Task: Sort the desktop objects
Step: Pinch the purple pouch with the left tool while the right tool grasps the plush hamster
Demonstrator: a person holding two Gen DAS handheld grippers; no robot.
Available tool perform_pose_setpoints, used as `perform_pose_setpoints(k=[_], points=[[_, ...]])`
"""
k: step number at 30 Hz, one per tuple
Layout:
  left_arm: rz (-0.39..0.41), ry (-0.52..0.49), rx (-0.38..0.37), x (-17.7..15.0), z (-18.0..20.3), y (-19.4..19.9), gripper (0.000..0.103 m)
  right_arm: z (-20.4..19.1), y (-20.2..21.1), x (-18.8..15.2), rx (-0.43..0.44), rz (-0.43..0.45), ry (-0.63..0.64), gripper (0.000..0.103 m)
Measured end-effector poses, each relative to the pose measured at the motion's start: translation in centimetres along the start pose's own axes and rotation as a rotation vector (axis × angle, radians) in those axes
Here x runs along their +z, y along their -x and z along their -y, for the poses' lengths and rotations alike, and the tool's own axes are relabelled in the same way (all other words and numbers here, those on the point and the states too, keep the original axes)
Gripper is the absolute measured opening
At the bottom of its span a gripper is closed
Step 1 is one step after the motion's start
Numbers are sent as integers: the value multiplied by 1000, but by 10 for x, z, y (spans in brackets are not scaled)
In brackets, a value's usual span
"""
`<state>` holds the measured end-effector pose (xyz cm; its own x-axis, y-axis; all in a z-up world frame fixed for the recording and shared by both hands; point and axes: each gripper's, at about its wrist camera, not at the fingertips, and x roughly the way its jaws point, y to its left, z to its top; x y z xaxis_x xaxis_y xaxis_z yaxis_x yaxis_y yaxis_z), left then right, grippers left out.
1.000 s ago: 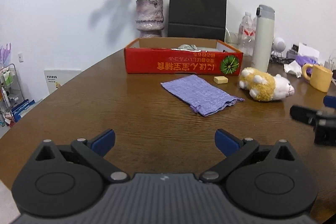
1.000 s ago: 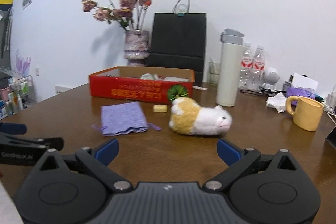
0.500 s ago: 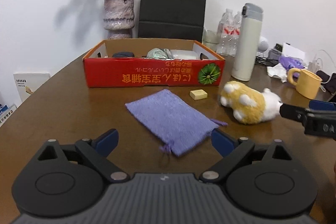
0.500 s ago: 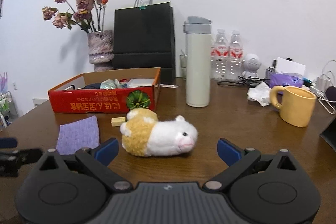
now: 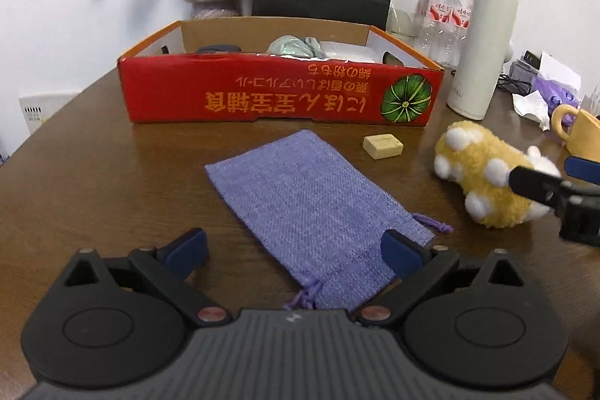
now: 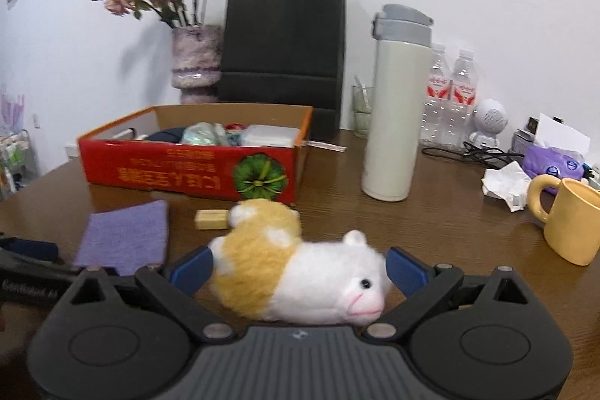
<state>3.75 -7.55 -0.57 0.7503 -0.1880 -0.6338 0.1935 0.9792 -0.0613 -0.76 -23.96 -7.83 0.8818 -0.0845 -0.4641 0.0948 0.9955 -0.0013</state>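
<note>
**Closing in on two objects at once**

Straddling the plush hamster (image 6: pixel 300 272), the right gripper (image 6: pixel 296 270) is held with its jaws spread wide, one blue pad at each end of the toy; whether the pads touch the fur cannot be told, and no squeeze is seen. The left gripper (image 5: pixel 296 250) is likewise spread, its pads set over the near end of the purple pouch (image 5: pixel 318 212), which lies flat on the wooden table (image 5: pixel 112 175).

Compared with half a second ago, both tools are brought much nearer: the hamster, then well ahead of the right pads, is now framed between them, and the pouch's drawstring corner is now reached by the left pads. A double pickup is judged to be imminent, with nothing yet lifted.

Beyond the pouch, at about 1 o'clock in the left view, a small tan block (image 5: pixel 382 146) is seen; at 12 o'clock stands the red box (image 5: pixel 277 92), already holding several items. A cream flask (image 6: pixel 397 107) is placed at 1 o'clock in the right view, a yellow mug (image 6: pixel 570 216) at 3 o'clock.
</note>
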Motion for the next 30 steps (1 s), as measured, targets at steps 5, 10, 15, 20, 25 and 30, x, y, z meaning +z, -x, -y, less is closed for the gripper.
perform_pose_setpoints(k=[5,10,15,20,25,30], points=[[46,-3,52,2,-2,-1,39,25,-25,-3,86,-70,-115,103],[51,21,48,1,-23,5,2,-8,-10,-1,164,-140,-15,55],[59,86,98,-4,-61,27,2,-39,46,-6,407,-14,123,75],[125,75,62,1,-69,55,2,-35,7,6,191,-8,199,98],[178,38,23,2,-56,72,2,-25,-48,13,226,-146,163,58],[202,54,-35,9,-57,89,1,-34,-23,8,240,-104,117,51]])
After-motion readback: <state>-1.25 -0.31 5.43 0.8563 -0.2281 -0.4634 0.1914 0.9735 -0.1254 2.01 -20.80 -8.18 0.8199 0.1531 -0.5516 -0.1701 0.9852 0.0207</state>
